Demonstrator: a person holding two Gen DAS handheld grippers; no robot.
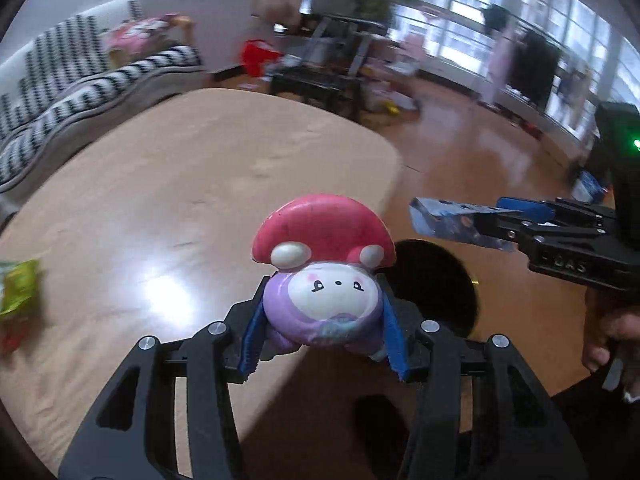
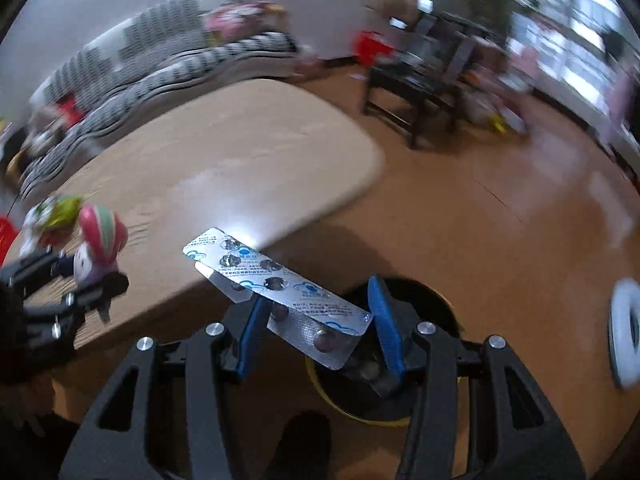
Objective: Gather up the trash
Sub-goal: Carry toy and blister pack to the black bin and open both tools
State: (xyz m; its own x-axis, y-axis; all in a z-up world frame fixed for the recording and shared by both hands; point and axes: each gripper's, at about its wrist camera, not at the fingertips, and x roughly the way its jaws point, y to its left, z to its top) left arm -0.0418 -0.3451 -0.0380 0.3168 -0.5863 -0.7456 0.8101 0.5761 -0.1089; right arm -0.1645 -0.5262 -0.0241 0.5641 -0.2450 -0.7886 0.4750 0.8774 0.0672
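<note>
Beige tabletop (image 1: 160,184) filling frame centre. Mushroom toy (image 1: 324,276) clamped between left fingers (image 1: 252,344); only right view showing blister pack (image 2: 276,292) pinched in right fingers (image 2: 384,320), above dark bin (image 2: 420,300).

The green snack packet (image 1: 18,292) on the worktop (image 1: 180,184) is blurred and cut by the frame edge; the bin (image 2: 400,396) under the blister pack (image 2: 276,284) is mostly hidden.
</note>
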